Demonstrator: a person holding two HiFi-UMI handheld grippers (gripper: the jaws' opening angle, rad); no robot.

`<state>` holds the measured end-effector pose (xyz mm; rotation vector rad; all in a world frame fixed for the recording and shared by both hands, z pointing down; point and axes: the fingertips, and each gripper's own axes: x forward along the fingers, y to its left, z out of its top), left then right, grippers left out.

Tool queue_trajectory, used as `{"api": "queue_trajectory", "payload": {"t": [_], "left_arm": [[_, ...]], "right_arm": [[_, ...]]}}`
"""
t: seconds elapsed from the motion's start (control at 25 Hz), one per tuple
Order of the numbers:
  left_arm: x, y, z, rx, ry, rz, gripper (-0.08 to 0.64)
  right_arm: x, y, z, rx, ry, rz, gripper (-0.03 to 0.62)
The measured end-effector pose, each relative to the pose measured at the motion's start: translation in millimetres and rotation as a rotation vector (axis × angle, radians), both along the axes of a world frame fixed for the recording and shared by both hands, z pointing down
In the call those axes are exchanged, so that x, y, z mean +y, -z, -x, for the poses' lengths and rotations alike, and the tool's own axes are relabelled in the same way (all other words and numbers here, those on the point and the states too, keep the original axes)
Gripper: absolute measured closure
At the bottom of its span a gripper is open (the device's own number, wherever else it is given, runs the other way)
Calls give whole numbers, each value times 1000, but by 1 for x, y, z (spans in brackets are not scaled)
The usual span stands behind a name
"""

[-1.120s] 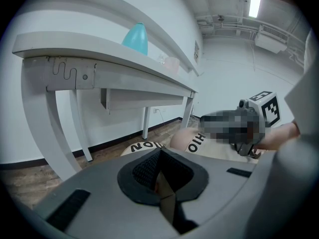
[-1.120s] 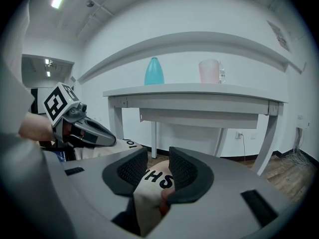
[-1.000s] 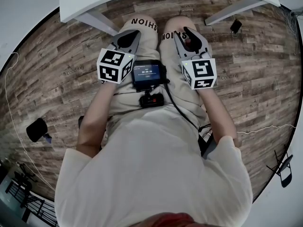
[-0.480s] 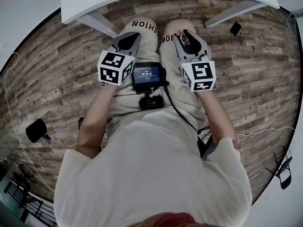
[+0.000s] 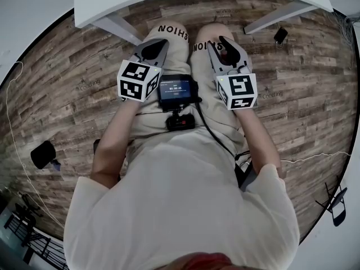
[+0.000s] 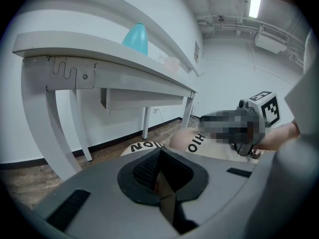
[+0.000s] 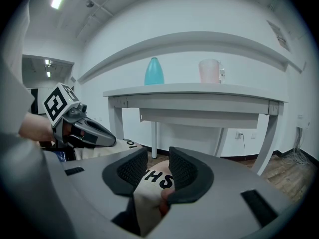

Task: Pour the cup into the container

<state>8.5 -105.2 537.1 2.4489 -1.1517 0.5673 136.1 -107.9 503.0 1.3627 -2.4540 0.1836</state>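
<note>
On the white table (image 7: 199, 90), well above and beyond both grippers, stands the cup (image 7: 209, 71): pale pink, translucent and upright. A small projection on its right side is too small to identify. Beside it but apart, to its left in the right gripper view, stands the teal vessel (image 7: 153, 71), tapered toward a narrow top and taken here to be the container. The contents of the cup cannot be made out.

Judged from its thin, see-through wall, the cup is probably light plastic, smooth and somewhat slippery, and liable to flex if squeezed hard. A moderate hold across the middle of the wall, below the rim, would likely keep it upright and leave the lip free for pouring. The vessel's narrow top suggests that the pour will call for careful aim.

Left gripper (image 6: 159, 152): jaws clenched, pads meeting, nothing between them. Right gripper (image 7: 157, 156): jaws released to a narrow gap and empty; only the person's knee and printed shorts (image 5: 171, 30) show beyond them. Both grippers rest over the seated person's lap, short of the table's near edge, on either side of a body-worn device (image 5: 176, 90) with a lit screen. Wood-plank floor (image 5: 67, 89) surrounds the seat. The pour has not yet begun.
</note>
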Motion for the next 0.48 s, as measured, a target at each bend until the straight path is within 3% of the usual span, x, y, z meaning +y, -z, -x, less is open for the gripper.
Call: {"api": "queue_trajectory", "payload": {"t": [0.48], "left_arm": [[1, 0, 1, 0, -2, 3, 549]], "right_arm": [[1, 0, 1, -1, 1, 4, 454]]}}
